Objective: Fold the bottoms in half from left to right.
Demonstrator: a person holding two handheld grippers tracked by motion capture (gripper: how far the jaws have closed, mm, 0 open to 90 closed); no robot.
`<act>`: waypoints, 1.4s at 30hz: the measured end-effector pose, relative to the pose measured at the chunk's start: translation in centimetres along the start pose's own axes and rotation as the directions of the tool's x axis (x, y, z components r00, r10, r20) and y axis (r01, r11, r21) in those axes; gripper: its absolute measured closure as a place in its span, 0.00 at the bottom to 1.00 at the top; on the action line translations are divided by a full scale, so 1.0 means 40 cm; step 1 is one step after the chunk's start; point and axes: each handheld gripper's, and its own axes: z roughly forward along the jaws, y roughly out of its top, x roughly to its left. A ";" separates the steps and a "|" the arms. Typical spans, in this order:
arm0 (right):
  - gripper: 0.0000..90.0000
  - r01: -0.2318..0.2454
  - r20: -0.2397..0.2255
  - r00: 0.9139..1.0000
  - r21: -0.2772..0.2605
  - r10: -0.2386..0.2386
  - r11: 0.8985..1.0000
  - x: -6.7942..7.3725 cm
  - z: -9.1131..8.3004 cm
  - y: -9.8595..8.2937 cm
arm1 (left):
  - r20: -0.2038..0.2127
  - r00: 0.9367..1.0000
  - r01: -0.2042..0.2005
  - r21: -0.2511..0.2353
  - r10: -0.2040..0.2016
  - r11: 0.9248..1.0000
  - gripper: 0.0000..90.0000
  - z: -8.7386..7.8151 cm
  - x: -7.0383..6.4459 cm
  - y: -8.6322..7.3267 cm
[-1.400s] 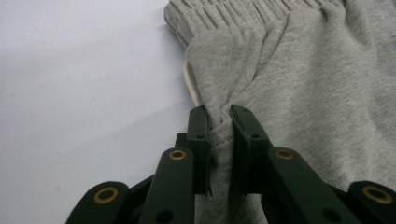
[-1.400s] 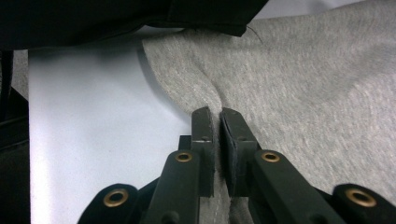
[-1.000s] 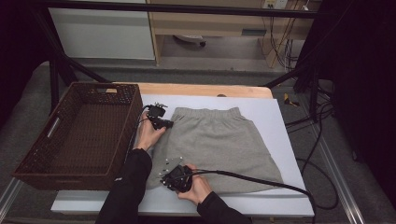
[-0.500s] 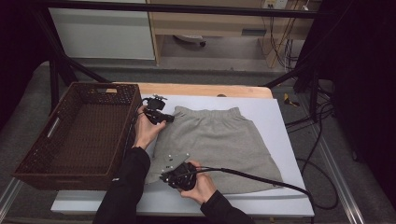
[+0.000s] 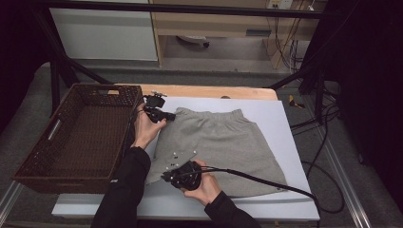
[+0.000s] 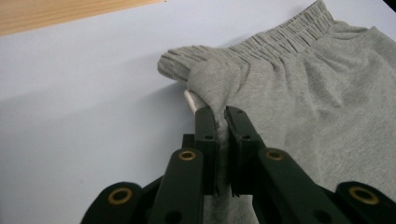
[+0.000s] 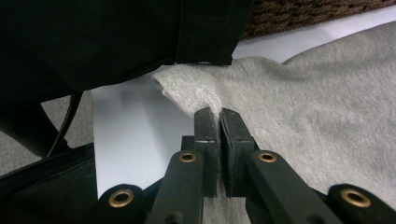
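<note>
Fingers clamped on cloth, both grippers. High view: grey skirt point(image 5: 216, 147) lies flat on white table point(image 5: 285, 133), centre of frame, waistband toward the top. Left gripper point(image 5: 160, 114) sits at the skirt's upper-left corner, by the waistband end. Right gripper point(image 5: 183, 176) sits at the skirt's lower-left hem corner, low in frame, its cable trailing right. Brown woven basket point(image 5: 76, 137) stands at left of frame, beside the table.

Left gripper view: left gripper point(image 6: 221, 122) at centre bottom, jaws shut on a pinched fold of grey skirt point(image 6: 317, 93); elastic waistband runs to upper right; white table point(image 6: 84, 116) at left.

Right gripper view: right gripper point(image 7: 218, 120) at centre bottom, jaws shut on the hem corner of grey skirt point(image 7: 317, 107), which is lifted slightly. Dark sleeve point(image 7: 116, 37) fills upper left; brown woven basket point(image 7: 308, 14) at top right.
</note>
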 end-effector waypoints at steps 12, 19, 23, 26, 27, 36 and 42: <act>0.97 0.025 -0.016 1.000 -0.038 -0.025 0.999 0.016 -0.009 0.051 | -0.041 0.999 0.006 -0.018 -0.007 1.000 0.94 -0.066 0.020 0.005; 0.97 0.026 -0.021 0.999 -0.049 -0.027 0.998 0.020 -0.016 0.068 | -0.052 0.999 0.010 -0.015 -0.011 1.000 0.94 -0.080 0.027 0.003; 0.97 0.025 -0.019 0.999 -0.053 -0.026 0.998 0.021 -0.024 0.076 | -0.051 0.999 0.019 -0.016 -0.020 1.000 0.94 -0.084 0.027 0.005; 0.97 0.035 -0.017 0.999 -0.060 -0.036 0.998 0.023 -0.029 0.084 | -0.053 0.998 0.020 -0.022 -0.021 1.000 0.94 -0.093 0.025 0.007; 0.97 0.037 -0.019 0.999 -0.063 -0.039 0.997 0.024 -0.032 0.088 | -0.050 0.999 0.020 -0.022 -0.021 1.000 0.94 -0.098 0.024 0.009; 0.97 0.042 -0.016 0.999 -0.092 -0.044 0.995 0.031 -0.057 0.115 | -0.059 0.998 0.015 -0.050 -0.017 0.999 0.94 -0.152 0.018 0.024; 0.97 0.059 -0.013 0.998 -0.104 -0.060 0.993 0.042 -0.062 0.136 | -0.069 0.997 0.020 -0.054 -0.024 0.998 0.94 -0.173 0.023 0.025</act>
